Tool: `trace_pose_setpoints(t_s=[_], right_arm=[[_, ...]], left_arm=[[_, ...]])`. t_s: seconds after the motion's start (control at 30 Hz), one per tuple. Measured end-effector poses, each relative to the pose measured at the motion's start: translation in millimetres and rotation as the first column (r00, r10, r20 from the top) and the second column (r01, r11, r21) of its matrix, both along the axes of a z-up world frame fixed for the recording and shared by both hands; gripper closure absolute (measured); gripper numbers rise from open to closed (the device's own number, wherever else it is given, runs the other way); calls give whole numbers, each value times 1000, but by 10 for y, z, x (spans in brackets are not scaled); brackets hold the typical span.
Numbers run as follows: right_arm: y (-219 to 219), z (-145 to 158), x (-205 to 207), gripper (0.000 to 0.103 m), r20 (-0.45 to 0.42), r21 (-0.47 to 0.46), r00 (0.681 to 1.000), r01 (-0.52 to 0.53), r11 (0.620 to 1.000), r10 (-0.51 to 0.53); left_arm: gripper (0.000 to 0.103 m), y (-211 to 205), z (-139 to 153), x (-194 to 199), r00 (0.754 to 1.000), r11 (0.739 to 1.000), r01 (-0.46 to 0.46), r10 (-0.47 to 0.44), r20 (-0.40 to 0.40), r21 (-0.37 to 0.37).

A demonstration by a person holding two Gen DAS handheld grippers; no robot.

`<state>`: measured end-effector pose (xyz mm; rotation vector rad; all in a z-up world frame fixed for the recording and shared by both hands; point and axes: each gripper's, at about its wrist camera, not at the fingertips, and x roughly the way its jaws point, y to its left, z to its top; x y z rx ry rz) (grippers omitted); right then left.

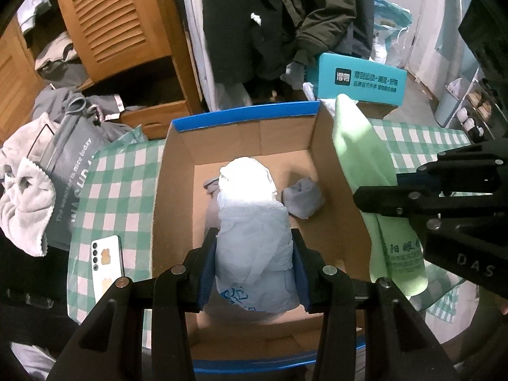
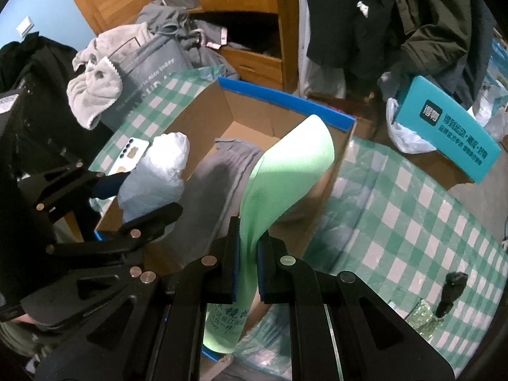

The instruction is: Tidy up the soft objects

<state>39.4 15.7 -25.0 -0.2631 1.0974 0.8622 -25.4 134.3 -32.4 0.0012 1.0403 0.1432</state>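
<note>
White phone [image 1: 106, 262] on checked tablecloth [image 2: 412, 209], perhaps vinyl

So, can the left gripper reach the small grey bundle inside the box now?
Probably not yet. The left gripper is shut on the white plastic bag, which fills its jaws. The grey bundle lies uncovered on the cardboard box floor, just beyond.

Your left gripper [image 1: 254, 270] is matte black plastic, built of angular linkage arms with triangular cut-outs. Round silver rivets mark each pivot behind the jaws, and blue pads [image 1: 206, 273] line the inner faces of the jaws. Your right gripper [image 2: 247, 270] has the same black arms, silver rivets and blue pads, and pale "DAS" lettering [image 1: 476, 265] behind its jaws.
</note>
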Motion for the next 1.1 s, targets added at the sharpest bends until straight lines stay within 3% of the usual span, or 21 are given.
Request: trace_pose_setpoints(t_s=[0.27,0.33,0.43,0.63,1.1], right_arm=[[97,-68,-21,92,-22,-9,1000,-11,1000,10],[93,-76,-9,76,-23,-14,1000,-5,1000,5],[71,-78,-4,62,-15,-19,1000,7,1000,-7],[-29,-67,42,58,-6,-22,999,36,999,-36],[-363,-78,115,53,0,-25,996,94,995,-94]], left_arm=[[56,90,-27,-20,1000,1000,-26,26,-8,-1],[54,104,-41,-15,999,1000,-30,30,-15,-4],[47,100,-61,-8,999,999,-32,32,-26,7],[36,67,-45,3,999,999,-26,27,-24,19],[35,-171,-50,71,999,999,27,-26,-26,25]])
